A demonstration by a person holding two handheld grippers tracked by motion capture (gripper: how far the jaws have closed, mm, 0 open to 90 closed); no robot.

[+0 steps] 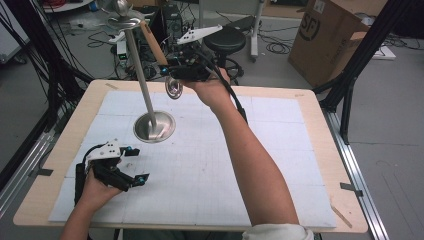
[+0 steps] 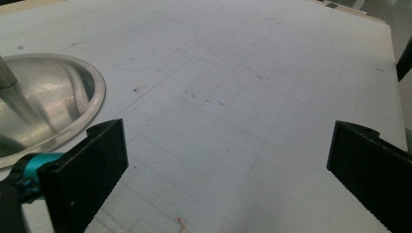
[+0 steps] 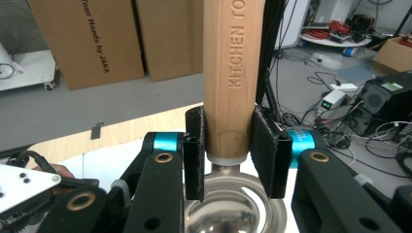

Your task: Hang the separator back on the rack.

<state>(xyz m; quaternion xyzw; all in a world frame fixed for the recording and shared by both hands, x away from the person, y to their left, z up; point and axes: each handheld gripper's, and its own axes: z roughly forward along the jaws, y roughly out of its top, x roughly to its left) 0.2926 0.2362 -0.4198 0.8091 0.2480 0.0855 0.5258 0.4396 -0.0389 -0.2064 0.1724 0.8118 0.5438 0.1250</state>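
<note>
In the high view the right gripper (image 1: pixel 182 70) is raised over the far edge of the table (image 1: pixel 310 107), in the upper middle of the frame, at the end of an outstretched forearm. Its jaws are clamped on the wooden handle (image 1: pixel 154 44) of a kitchen utensil, and the utensil's round metal bowl (image 1: pixel 173 88) hangs just below the gripper. The right gripper view shows the same grip from close: the two black jaws press on either side of the wooden handle (image 3: pixel 232 73), which runs up out of the top of the frame and bears the embossed word "KITCHEN", while the shiny metal bowl (image 3: pixel 233 206) sits at the bottom centre.

A metal stand (image 1: pixel 154 125) with a round dished base rests on the white gridded mat (image 1: pixel 210 165) left of centre, and its thin pole leans up toward the upper left of the frame.

The left gripper (image 1: pixel 136 165) lies low at the lower left, over the mat, jaws spread wide with nothing between them. In the left gripper view the stand's base (image 2: pixel 53 97) fills the left edge, near the left jaw
</note>
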